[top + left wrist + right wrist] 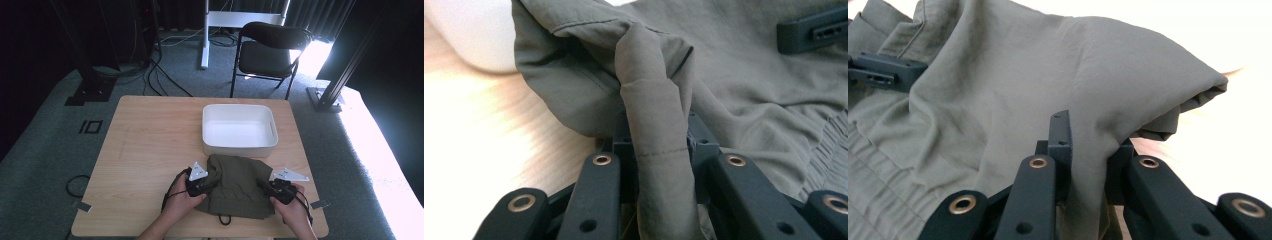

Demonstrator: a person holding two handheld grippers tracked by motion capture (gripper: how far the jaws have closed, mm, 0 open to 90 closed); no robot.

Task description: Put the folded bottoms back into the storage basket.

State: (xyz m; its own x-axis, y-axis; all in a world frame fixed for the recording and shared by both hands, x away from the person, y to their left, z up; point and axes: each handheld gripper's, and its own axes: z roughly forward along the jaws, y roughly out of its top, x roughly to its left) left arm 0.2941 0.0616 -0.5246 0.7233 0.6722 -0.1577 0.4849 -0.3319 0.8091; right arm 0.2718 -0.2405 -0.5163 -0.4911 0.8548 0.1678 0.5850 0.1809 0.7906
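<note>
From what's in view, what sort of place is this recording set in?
Probably a lab or recording studio: black curtains around a carpeted floor, cables trailing to a metal stand, one folding chair behind the wooden table.

Table layout
Garment (237, 186) at the table's (145, 150) near edge; bin (239, 131) just behind it; chair (269, 50) on the floor beyond the table.

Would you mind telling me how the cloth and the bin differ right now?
The cloth is olive, soft and rumpled; the bin is white, rigid and rectangular. The cloth is pinched at both sides by the left gripper and right gripper; the bin stands untouched. Both rest on the table.
</note>
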